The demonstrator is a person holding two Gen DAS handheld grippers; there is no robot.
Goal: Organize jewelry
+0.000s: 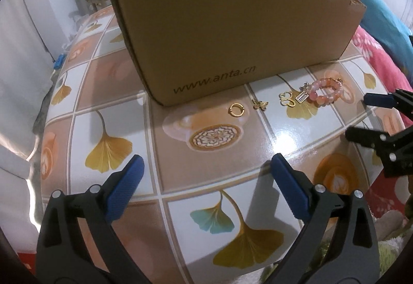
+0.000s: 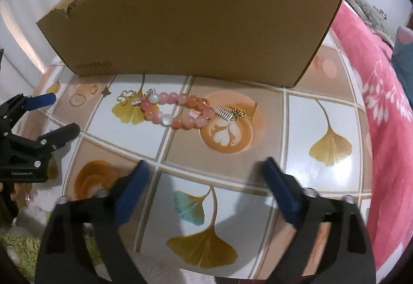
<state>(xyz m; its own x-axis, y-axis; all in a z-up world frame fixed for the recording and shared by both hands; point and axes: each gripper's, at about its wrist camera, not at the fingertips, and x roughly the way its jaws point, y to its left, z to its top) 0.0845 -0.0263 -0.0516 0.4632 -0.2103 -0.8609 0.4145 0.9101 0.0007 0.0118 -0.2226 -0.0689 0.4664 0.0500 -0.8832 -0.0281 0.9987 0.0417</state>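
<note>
Both our claws, left (image 1: 206,175) and right (image 2: 205,175), gape empty; ahead of the right lies the bracelet (image 2: 178,109), before the box (image 2: 193,25). We should pinch across its beads.

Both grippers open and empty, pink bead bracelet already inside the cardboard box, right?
Not inside: the right wrist view shows the pink bead bracelet lying on the table in front of the cardboard box. Left gripper and right gripper are open and empty.
</note>
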